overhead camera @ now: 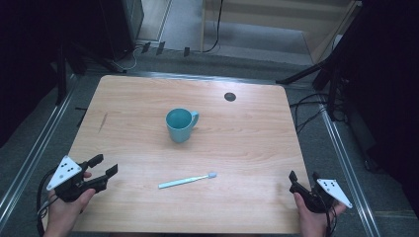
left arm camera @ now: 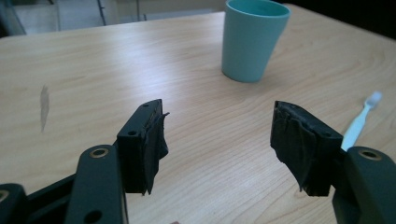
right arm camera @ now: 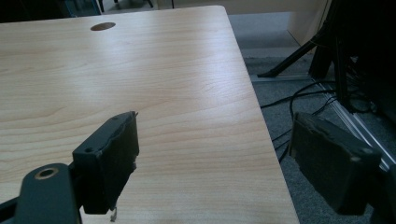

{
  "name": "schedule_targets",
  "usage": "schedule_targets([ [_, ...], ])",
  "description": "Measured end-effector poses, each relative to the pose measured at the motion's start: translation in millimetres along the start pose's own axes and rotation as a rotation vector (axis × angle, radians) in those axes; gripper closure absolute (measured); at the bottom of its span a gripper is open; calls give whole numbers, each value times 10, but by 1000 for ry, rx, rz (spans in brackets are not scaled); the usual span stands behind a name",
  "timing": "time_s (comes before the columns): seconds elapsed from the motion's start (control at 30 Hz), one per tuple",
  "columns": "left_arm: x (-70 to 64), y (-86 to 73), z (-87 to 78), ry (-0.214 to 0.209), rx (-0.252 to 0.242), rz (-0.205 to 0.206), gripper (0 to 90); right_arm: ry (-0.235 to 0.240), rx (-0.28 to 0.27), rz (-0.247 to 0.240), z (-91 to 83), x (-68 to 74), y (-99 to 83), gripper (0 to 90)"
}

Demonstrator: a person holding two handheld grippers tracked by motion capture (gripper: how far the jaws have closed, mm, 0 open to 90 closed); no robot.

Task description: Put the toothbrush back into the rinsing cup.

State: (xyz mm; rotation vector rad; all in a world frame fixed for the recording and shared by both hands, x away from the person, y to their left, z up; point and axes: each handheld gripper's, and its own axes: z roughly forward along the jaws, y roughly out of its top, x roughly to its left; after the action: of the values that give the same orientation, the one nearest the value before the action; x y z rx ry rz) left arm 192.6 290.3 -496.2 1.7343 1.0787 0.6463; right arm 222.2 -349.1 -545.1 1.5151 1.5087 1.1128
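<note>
Left gripper point(overhead camera: 104, 165): jaws spread wide, holding nothing. Right gripper point(overhead camera: 302, 177): jaws spread wide, holding nothing. Toothbrush point(overhead camera: 187, 180) lies flat on the table point(overhead camera: 247, 143), near the teal mug point(overhead camera: 180, 125), between both grippers, touching neither.

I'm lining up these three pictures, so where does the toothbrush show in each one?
High view: the toothbrush lies near the front edge, between the two tongs, bristles pointing right.
Left gripper view: its bristle end shows at the right edge, behind the right jaw.
Right gripper view: not in it.
Shared landmark: the teal cup, upright behind the toothbrush in the high and left gripper views.
</note>
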Motion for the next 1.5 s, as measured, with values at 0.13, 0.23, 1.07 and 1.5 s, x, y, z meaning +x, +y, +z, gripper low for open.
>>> schedule_targets([
  [0.13, -42, 159, 60, -48, 56, 80, 349, 3, 4, 2, 1, 1, 1, 159],
  [0.23, -102, 341, 149, -110, 135, 152, 355, 8, 4, 4, 3, -4, 2, 159],
  [1.07, -647, 926, 804, -308, 734, 582, 438, 35, 14, 4, 11, -11, 6, 174],
  [1.5, -1078, 987, 1249, -367, 834, 679, 508, 44, 13, 6, 17, -28, 9, 182],
])
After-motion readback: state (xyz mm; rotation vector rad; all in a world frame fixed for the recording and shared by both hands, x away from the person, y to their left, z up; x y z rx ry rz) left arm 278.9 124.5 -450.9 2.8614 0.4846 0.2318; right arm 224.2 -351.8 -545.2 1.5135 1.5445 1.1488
